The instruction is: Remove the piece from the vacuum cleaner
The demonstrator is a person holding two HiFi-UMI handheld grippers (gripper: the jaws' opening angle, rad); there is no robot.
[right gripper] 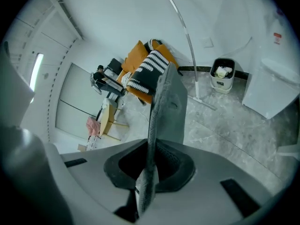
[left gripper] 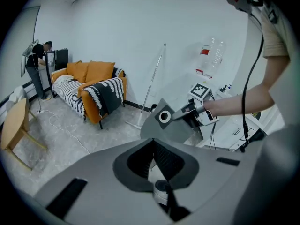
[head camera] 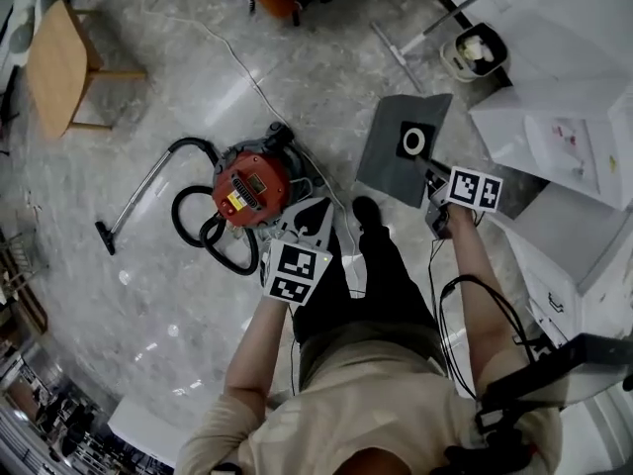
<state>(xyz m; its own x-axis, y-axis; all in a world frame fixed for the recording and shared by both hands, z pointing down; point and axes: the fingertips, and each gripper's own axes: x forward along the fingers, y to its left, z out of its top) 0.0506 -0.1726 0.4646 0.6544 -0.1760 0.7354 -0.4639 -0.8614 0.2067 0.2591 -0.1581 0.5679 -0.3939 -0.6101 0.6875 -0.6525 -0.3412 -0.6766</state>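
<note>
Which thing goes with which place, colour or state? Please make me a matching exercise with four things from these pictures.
Things:
1. vacuum cleaner
2. grey bag
3. wooden stool
4. bin

Place, colour or state:
A. holds white rubbish
B. gripped between the jaws of the right gripper
C. red
D. stands at the top left of the head view

Right pairs: 1-C, 2-B, 3-D, 4-A.

Red vacuum cleaner (head camera: 252, 188), grey piece (head camera: 391, 156), orange sofa (left gripper: 89, 71), black-and-white striped throw (left gripper: 70, 93)
</note>
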